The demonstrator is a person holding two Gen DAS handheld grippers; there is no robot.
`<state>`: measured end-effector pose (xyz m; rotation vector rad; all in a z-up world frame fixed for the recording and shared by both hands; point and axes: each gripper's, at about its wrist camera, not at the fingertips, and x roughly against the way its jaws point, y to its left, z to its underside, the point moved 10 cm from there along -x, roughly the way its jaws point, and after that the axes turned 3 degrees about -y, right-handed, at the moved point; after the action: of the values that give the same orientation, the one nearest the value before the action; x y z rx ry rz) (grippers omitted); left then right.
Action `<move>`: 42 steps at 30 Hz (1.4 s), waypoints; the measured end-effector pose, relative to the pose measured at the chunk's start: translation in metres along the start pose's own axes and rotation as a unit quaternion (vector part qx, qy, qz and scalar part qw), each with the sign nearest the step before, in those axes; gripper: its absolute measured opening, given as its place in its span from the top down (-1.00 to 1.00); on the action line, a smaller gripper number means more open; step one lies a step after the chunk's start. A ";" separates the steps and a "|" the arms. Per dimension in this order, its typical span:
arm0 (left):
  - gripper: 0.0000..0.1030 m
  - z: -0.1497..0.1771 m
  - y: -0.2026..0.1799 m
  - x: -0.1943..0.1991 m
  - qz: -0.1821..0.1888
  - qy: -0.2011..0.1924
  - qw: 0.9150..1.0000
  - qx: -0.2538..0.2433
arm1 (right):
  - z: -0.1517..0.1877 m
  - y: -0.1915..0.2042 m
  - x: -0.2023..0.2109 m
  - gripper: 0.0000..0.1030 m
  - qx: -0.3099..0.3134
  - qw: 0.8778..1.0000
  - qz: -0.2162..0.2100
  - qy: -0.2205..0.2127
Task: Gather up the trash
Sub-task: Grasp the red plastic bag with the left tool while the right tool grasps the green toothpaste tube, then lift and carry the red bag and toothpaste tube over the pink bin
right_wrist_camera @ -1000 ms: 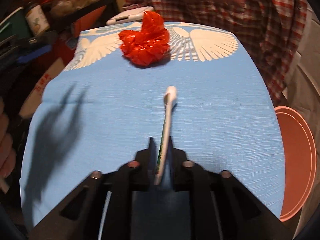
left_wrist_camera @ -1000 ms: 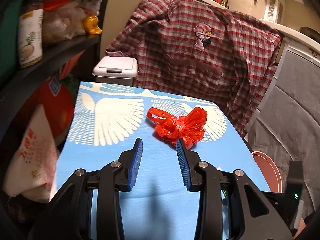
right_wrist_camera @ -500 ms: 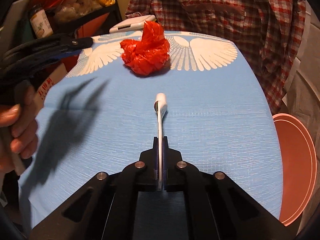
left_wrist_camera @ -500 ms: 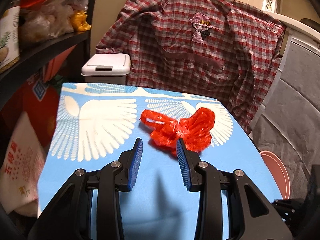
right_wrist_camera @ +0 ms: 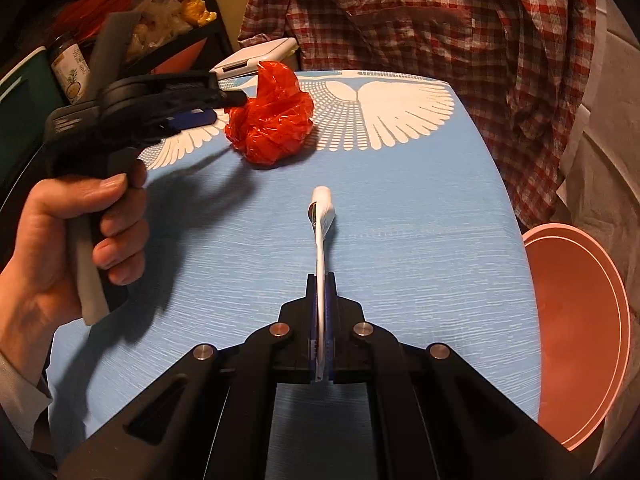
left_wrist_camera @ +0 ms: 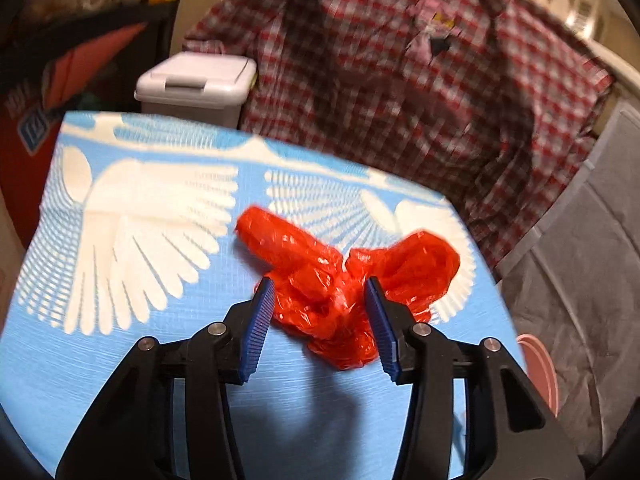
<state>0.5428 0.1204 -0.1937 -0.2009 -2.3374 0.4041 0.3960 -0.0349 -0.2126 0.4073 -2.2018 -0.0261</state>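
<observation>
Between the 2 blue pads of the left gripper (left_wrist_camera: 320,320), spread wide, the near part of a crumpled red plastic bag (left_wrist_camera: 340,276) was seen, though contact could not be judged. The bag's long axis was laid across the view, a lobe at each side, on the blue cloth with white wings (left_wrist_camera: 120,360). The right gripper (right_wrist_camera: 320,300) was clamped on a flattened white tube (right_wrist_camera: 320,232), its capped end pointed away toward the bag; its rear end was hidden. A lidded white bin (left_wrist_camera: 196,80) was partly cut off behind the table. A pink basin (right_wrist_camera: 576,320) was seen at the right, its contents not discernible.
</observation>
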 end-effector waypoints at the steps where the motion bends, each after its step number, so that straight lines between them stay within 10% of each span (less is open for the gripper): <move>1: 0.08 0.000 -0.001 -0.001 0.007 -0.002 1.000 0.004 | 0.000 0.000 0.000 0.93 0.002 1.000 0.000 0.000; 3: 0.48 0.001 -0.007 -0.003 0.034 0.004 0.999 0.015 | 0.000 -0.002 0.000 0.93 0.004 1.000 0.001 -0.001; 9: 0.82 0.002 -0.021 0.010 0.033 0.004 0.999 -0.008 | -0.007 -0.004 0.008 0.93 -0.010 1.000 -0.003 -0.008; 42: 0.85 0.029 -0.114 0.265 -0.047 -0.110 0.989 -0.089 | -0.061 -0.027 0.209 0.93 0.035 0.986 0.014 -0.163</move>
<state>0.3307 0.0755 -0.0008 -0.1356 -2.5912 0.1777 0.3328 -0.1156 -0.0191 0.4352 -2.5369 -0.0006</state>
